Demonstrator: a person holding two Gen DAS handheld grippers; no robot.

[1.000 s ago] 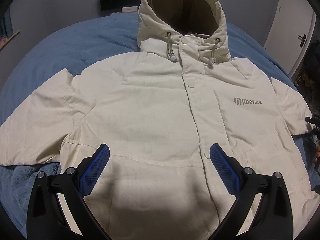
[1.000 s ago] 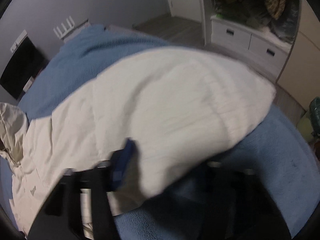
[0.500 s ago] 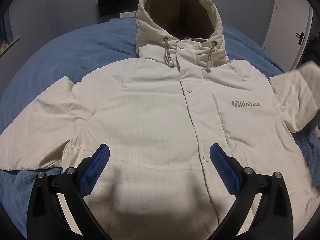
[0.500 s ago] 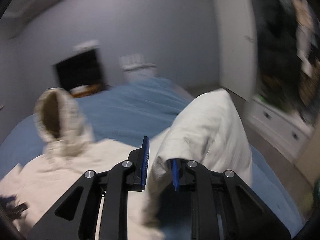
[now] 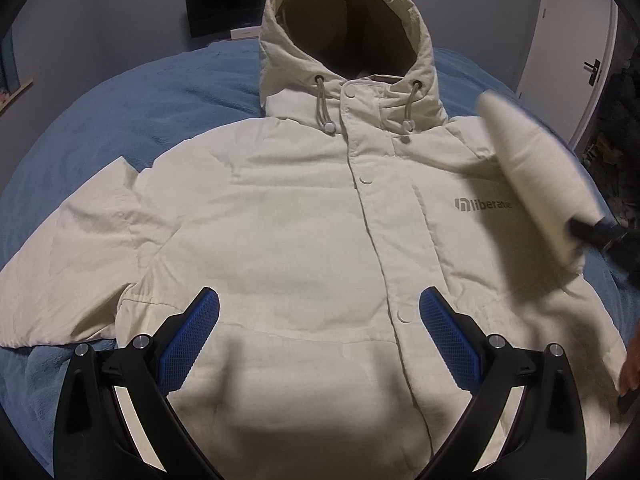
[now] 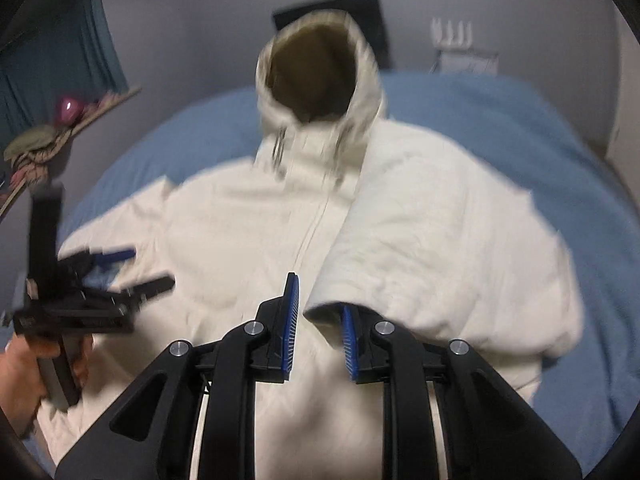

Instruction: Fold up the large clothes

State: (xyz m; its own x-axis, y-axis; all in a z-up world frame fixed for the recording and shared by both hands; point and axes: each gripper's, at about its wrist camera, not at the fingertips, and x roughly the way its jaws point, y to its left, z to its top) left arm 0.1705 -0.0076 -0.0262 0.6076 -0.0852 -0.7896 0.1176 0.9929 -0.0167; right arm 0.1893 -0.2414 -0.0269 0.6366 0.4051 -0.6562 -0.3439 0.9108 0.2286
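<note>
Blue bed: right gripper, just closed on sleeve, now swings it over jacket; left gripper open.

lifted sleeve blurred; grip on it perhaps hidden

I counted one cream hooded jacket on one blue bed. It had two drawcords and four snap buttons showing. I carried two hand-held grippers: my left hand-held gripper and my right hand-held gripper.
</note>
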